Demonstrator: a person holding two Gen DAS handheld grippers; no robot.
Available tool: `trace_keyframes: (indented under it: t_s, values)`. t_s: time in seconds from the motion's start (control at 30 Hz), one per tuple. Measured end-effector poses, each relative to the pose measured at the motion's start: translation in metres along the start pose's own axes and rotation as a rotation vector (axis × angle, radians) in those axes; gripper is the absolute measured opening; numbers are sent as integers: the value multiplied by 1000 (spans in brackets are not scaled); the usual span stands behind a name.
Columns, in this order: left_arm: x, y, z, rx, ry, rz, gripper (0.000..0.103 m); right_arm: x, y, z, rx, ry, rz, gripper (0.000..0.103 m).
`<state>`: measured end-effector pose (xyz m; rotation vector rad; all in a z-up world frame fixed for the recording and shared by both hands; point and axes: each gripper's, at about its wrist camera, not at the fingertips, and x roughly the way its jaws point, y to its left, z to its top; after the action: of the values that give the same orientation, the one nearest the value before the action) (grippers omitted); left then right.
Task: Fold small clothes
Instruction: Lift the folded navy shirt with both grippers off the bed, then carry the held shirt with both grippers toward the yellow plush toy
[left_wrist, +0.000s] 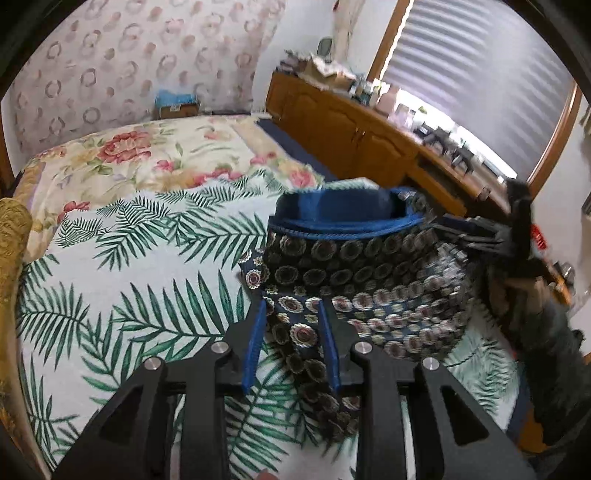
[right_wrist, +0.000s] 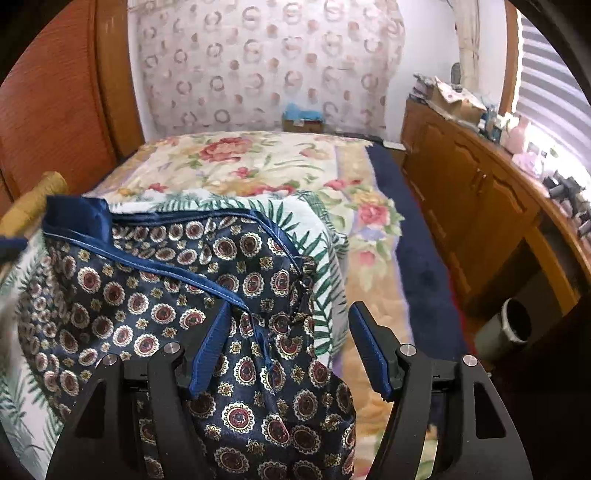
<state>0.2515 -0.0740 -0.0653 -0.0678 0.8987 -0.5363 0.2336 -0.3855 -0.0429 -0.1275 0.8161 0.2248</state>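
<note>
1. Left wrist view, at 9 o'clock: the bed (left_wrist: 110, 280) carries a white cover with green palm leaves (left_wrist: 122, 266), and a floral quilt (left_wrist: 155, 155) lies beyond it toward 11 o'clock.
2. At 6 o'clock the left tool (left_wrist: 291, 332) has its blue pads (left_wrist: 254, 347) drawn in on a hanging fold of the dark patterned garment (left_wrist: 369, 280); cloth fills the narrow gap between them, so it is clamped on the garment.
3. The garment, navy with round medallions and a blue waistband, is lifted off the palm-leaf cover and stretches from centre toward 3 o'clock.
4. At 3 o'clock the right tool (left_wrist: 476, 236) shows blurred at the garment's far edge.
5. From 1 to 3 o'clock a wooden cabinet (left_wrist: 354, 129) runs below a window blind (left_wrist: 480, 66).
6. Right wrist view, 9 o'clock to centre: the garment (right_wrist: 155, 295) drapes over the bed's near corner, its blue band running diagonally.
7. At 6 o'clock the right tool (right_wrist: 291, 343) stands with its pads wide apart; the left pad (right_wrist: 210, 350) lies on the cloth and the right pad is clear of it, over the quilt (right_wrist: 266, 158).
8. At 4 o'clock a grey bin (right_wrist: 509, 328) sits on the floor beside the cabinet (right_wrist: 461, 177).
</note>
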Motion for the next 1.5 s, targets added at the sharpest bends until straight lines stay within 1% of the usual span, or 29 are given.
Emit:
trace_keyframes:
  t_s: [0.1, 0.17, 0.4, 0.67, 0.7, 0.77, 0.8, 0.83, 0.87, 0.9, 0.93, 0.97, 1.0, 1.03, 1.1, 1.23, 1.3, 1.5]
  values:
    - [15, 2, 4, 8, 23, 29, 27, 2, 0, 1, -9, 14, 29, 68]
    - [24, 4, 8, 7, 36, 56, 28, 5, 2, -2, -19, 27, 33, 68]
    - [56, 10, 17, -11, 95, 56, 28, 16, -4, -8, 11, 52, 69, 68]
    - [64, 15, 25, -29, 79, 55, 29, 22, -12, -8, 29, 76, 138, 67]
    - [65, 16, 26, -33, 80, 55, 29, 22, -12, -8, 27, 74, 145, 64]
    - [64, 16, 26, -36, 77, 49, 29, 21, -12, -9, 23, 76, 167, 53]
    - [64, 16, 26, -36, 76, 41, 29, 21, -11, -10, 19, 76, 171, 52]
    - [64, 18, 26, -39, 73, 26, 27, 21, -9, -10, 14, 76, 172, 49]
    - [64, 19, 26, -42, 73, 9, 19, 21, -8, -11, 10, 75, 180, 46]
    - [63, 20, 26, -47, 73, -13, 16, 20, -5, -10, 8, 75, 190, 37]
    - [62, 20, 26, -49, 71, -33, 8, 20, -3, -11, 1, 78, 203, 32]
    - [61, 19, 25, -40, 67, -36, 3, 20, 0, -11, -7, 77, 208, 28]
    - [58, 18, 25, -34, 51, -39, 2, 19, 2, -11, -14, 77, 226, 18]
    - [53, 16, 24, -28, 29, -48, 1, 18, 3, -11, -21, 72, 242, 14]
    - [36, 11, 25, -20, -29, -42, 1, 16, 4, -11, -29, 61, 239, 9]
    - [-4, 9, 27, -17, -123, -46, 1, -3, 12, -7, -41, -21, 207, 6]
    - [-26, 11, 26, -14, -167, -34, 1, -12, 19, -1, -47, -54, 202, 6]
    - [-92, 28, 14, -17, -291, 15, 1, -37, 60, 22, -96, -161, 220, 5]
